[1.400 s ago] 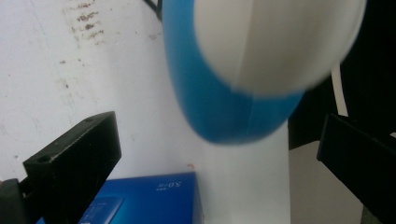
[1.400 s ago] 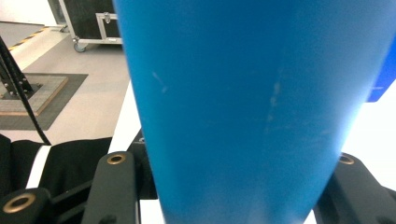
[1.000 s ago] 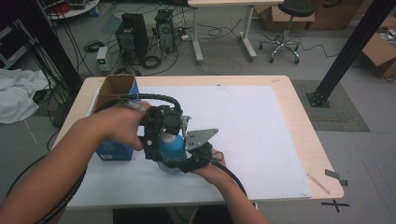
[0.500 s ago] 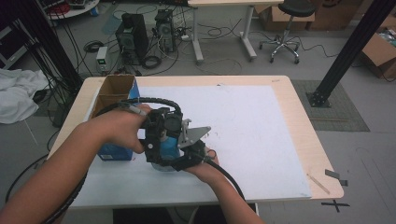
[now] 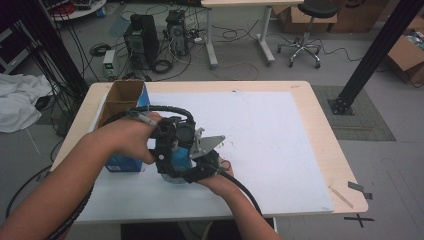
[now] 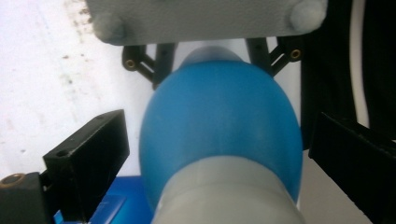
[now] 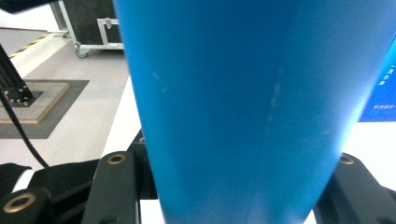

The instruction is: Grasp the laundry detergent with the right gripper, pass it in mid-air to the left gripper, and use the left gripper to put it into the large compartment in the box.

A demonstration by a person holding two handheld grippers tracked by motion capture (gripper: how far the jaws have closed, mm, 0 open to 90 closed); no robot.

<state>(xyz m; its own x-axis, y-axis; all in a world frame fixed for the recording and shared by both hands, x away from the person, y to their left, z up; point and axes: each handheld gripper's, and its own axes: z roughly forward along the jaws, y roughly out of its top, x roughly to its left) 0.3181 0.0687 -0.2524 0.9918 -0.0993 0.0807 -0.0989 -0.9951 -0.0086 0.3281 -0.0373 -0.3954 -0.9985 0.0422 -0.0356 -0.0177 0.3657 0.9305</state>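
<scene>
I'm seeing both grippers, left (image 5: 167, 150) and right (image 5: 200, 162), meeting over a blue bottle (image 5: 176, 156), probably upright, just beside the box (image 5: 122, 107) on the table (image 5: 300, 100).

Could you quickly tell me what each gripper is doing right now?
Left gripper: open, its jaws just closing around the blue bottle's top, gaps on both sides.
Right gripper: shut on the blue bottle's body.
</scene>
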